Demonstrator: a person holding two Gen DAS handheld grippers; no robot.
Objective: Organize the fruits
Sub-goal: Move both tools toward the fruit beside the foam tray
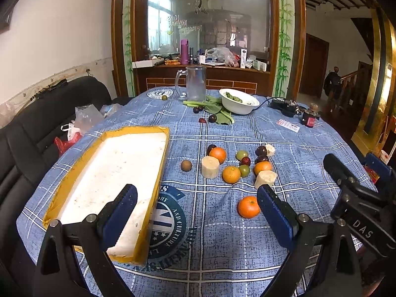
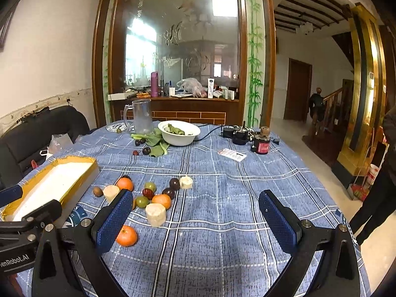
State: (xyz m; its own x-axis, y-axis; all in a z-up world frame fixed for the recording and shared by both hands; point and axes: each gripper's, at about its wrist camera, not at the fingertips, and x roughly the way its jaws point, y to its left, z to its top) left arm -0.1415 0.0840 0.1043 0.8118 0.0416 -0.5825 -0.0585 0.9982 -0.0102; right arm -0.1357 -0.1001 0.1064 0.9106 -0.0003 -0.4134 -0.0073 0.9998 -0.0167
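2 grippers you hold, left gripper (image 1: 196, 204) and right gripper (image 2: 195, 209), hover with jaws wide apart, holding nothing; near orange (image 1: 248, 207) lies right of the tray (image 1: 74, 173) on the tabletop (image 1: 222, 247).

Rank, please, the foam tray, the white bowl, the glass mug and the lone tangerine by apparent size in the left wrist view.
1. foam tray
2. white bowl and glass mug: alike, unranked
3. lone tangerine, though nearest the camera

"DAS" in white on right gripper (image 1: 356, 198) body, left wrist view. "enRobot.AI", first letters cut off, on left gripper (image 2: 22, 237) body, right wrist view. Round emblem (image 1: 168, 225) on tablecloth: "AND CULTURE" readable, remaining lettering unclear.
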